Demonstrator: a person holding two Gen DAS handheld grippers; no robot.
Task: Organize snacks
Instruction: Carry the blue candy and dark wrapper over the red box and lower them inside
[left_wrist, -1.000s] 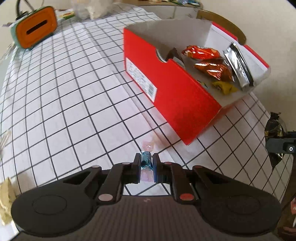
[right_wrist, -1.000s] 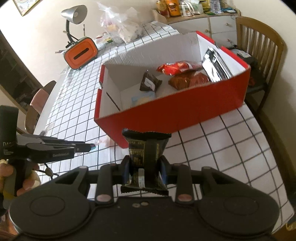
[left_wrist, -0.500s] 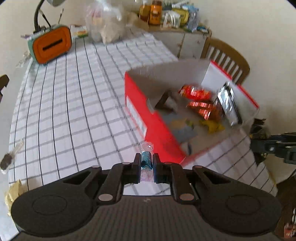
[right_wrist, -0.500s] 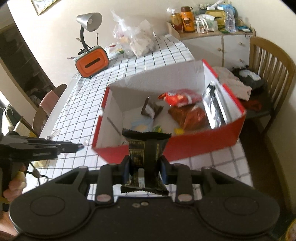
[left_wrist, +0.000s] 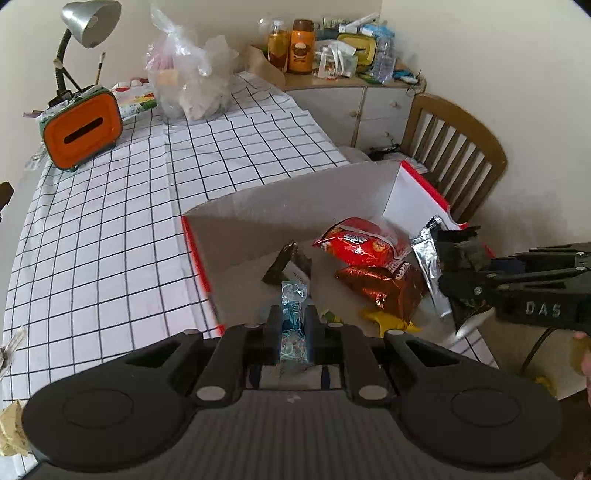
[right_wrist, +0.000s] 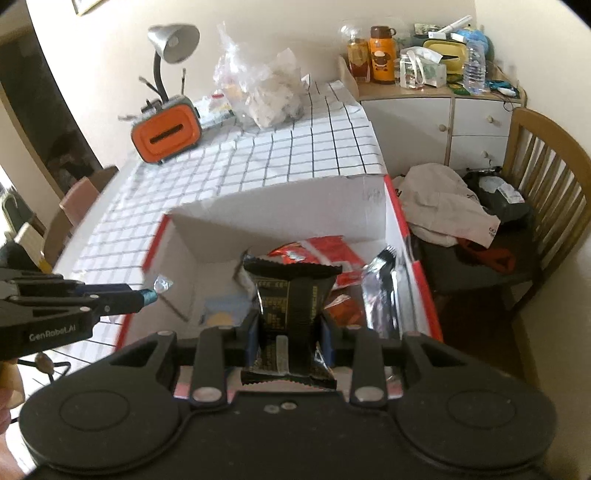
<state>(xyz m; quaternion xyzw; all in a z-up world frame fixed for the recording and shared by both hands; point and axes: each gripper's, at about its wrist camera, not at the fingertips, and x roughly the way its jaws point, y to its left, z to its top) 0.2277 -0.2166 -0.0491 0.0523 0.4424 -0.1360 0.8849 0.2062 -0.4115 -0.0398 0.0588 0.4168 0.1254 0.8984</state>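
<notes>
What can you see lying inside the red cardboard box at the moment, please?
Inside the red box: a red snack bag, a copper-brown bag, a silver packet against the end wall, a dark wrapper and a yellow piece. The nearest part of the floor is hidden by the grippers.

Orange radio, grey desk lamp and plastic bag on the checked tablecloth; wooden chair beside.

You have one red cardboard box open on one checked tablecloth. Inside it you can count two red-orange snack bags, one silver packet and one dark wrapper. Your two grippers carry one item each: a blue candy and a black packet.
</notes>
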